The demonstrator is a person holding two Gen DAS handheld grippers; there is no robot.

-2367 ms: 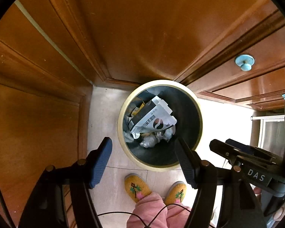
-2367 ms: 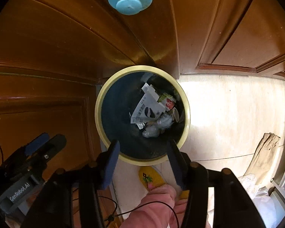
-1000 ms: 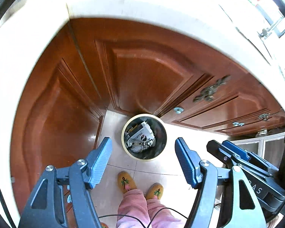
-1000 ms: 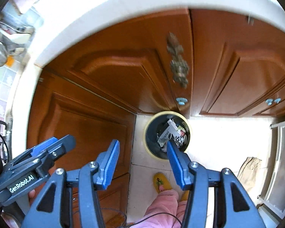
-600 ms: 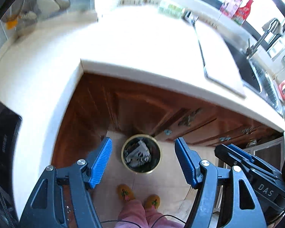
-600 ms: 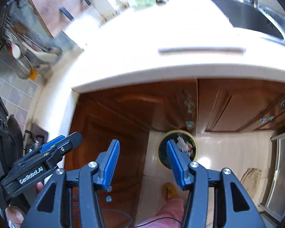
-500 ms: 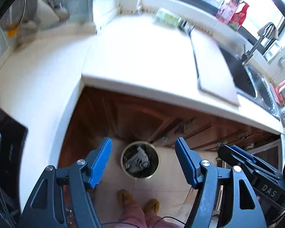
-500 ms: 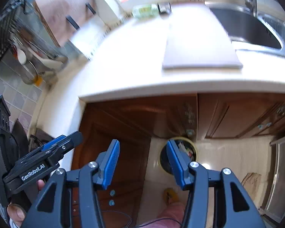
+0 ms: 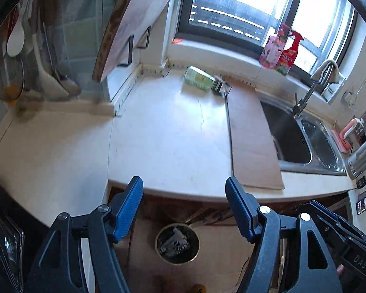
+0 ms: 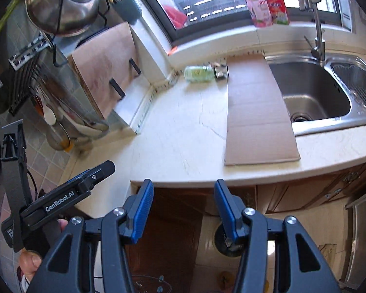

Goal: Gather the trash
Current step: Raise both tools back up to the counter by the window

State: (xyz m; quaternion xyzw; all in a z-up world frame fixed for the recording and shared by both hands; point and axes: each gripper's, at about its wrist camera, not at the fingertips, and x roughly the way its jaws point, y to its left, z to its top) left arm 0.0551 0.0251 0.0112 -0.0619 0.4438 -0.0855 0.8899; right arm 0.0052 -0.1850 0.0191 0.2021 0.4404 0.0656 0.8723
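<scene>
A round bin (image 9: pixel 177 244) with a yellow rim stands on the floor below the counter, holding crumpled paper trash. On the white counter (image 9: pixel 163 141) a pale green bottle (image 9: pixel 198 78) lies on its side near the back wall, with a small dark object (image 9: pixel 218 85) beside it. My left gripper (image 9: pixel 184 185) hangs open over the counter's front edge, with nothing between its blue pads. My right gripper (image 10: pixel 183 186) is open and empty too. Its right finger hides part of the bin (image 10: pixel 228 246). The right wrist view also shows the bottle (image 10: pixel 198 73).
A flat cardboard sheet (image 10: pixel 256 112) lies on the counter next to the steel sink (image 10: pixel 314 92) and tap (image 10: pixel 317 36). Spray bottles (image 9: pixel 280 48) stand on the window sill. Utensils (image 9: pixel 17 48) and a pot lid (image 10: pixel 63 2) hang at the left. Wooden cupboard doors (image 10: pixel 305 195) lie below.
Both grippers have risen from just above the bin to above counter height and tilted up. The bin has shrunk to the bottom of the views, and the counter and window came into sight.
</scene>
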